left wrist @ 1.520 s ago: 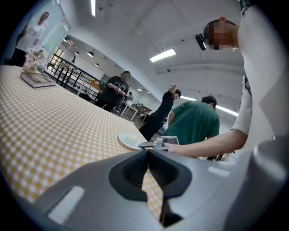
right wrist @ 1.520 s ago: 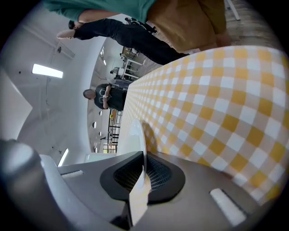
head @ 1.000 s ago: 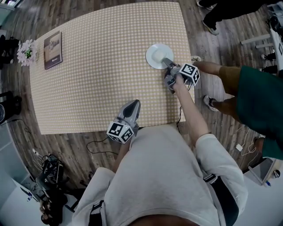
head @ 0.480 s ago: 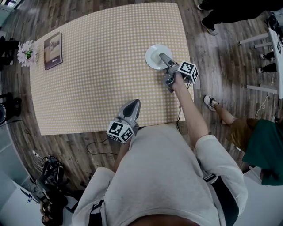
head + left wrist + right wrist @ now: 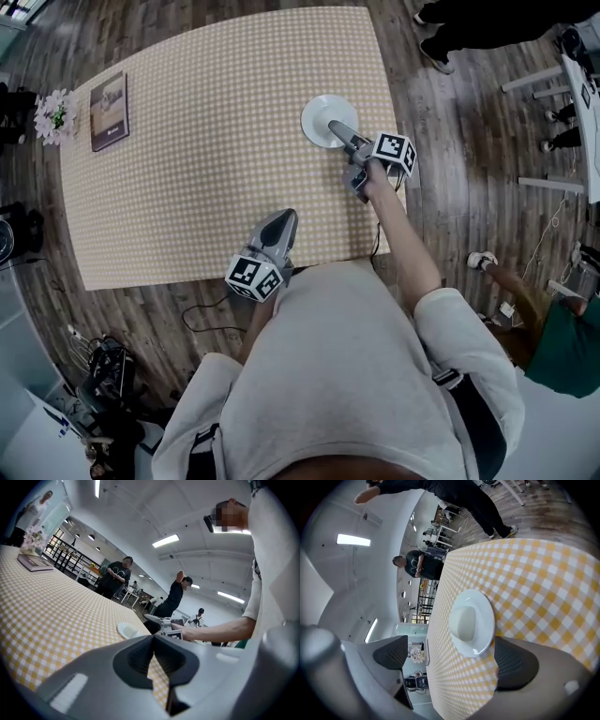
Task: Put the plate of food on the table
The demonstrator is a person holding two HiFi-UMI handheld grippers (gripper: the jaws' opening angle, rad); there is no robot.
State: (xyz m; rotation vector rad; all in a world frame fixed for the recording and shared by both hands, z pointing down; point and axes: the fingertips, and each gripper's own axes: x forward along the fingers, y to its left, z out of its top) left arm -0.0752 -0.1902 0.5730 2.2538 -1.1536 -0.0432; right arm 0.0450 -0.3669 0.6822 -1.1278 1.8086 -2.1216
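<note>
The white plate (image 5: 322, 117) with its pale rounded food (image 5: 462, 621) is sitting on the checkered surface (image 5: 206, 141), near the right edge. The right gripper (image 5: 339, 133) is opening, its pads clear of the plate's rim. The left gripper (image 5: 279, 223) is hovering at the near edge, jaws together and empty.

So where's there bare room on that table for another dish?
The middle is bare cloth, from the brown book at the far left corner to the white plate by the right edge. The near left is free too. It's crowded only at the plate, where the right tongs are opening around it.
</note>
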